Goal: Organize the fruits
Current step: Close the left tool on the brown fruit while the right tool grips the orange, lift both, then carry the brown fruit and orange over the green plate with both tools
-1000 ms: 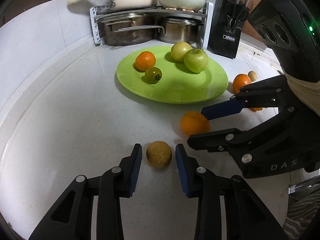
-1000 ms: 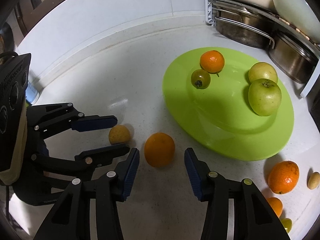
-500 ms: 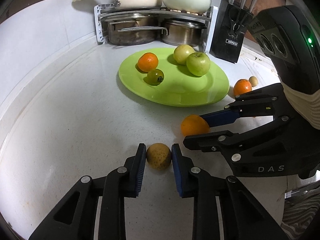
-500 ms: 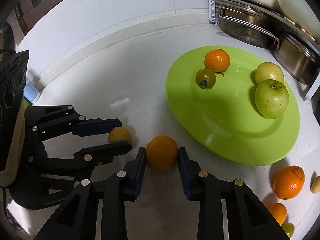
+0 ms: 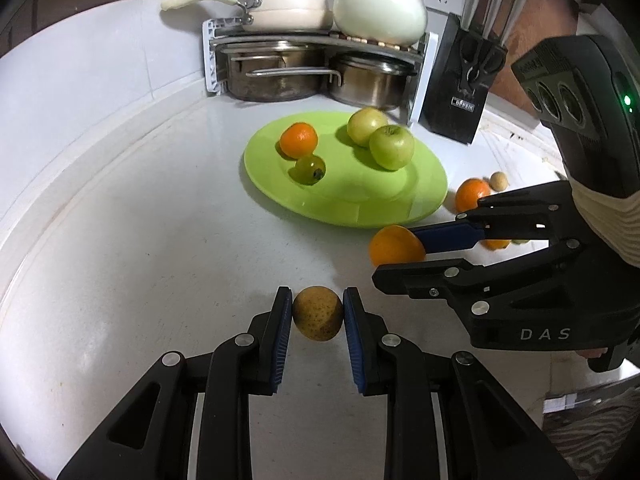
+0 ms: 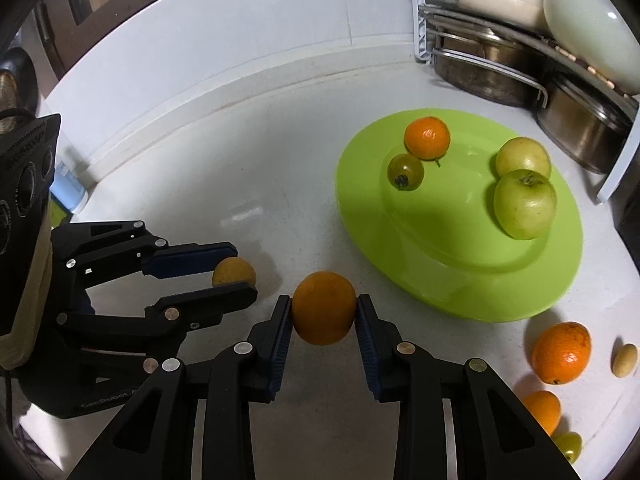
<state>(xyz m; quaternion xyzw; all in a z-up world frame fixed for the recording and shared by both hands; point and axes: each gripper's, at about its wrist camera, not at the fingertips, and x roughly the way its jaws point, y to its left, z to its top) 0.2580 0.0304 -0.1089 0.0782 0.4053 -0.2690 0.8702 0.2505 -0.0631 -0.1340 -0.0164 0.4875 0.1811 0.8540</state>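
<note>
Left tool [image 5: 317,314]: just clamped onto speckled yellow fruit [image 5: 317,313] | right tool [image 6: 323,314]: closed, pinching orange [image 6: 324,307] | green plate [image 6: 520,296] at 1 o'clock | ready to lift

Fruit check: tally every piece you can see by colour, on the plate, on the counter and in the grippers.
Orange: 4 (one on the green plate at, one in the right gripper, two on the counter)
Green: 4 (plate, counter edge)
Yellow-brown: 2 (left gripper holds one, another on the counter)
Total: 10
</note>
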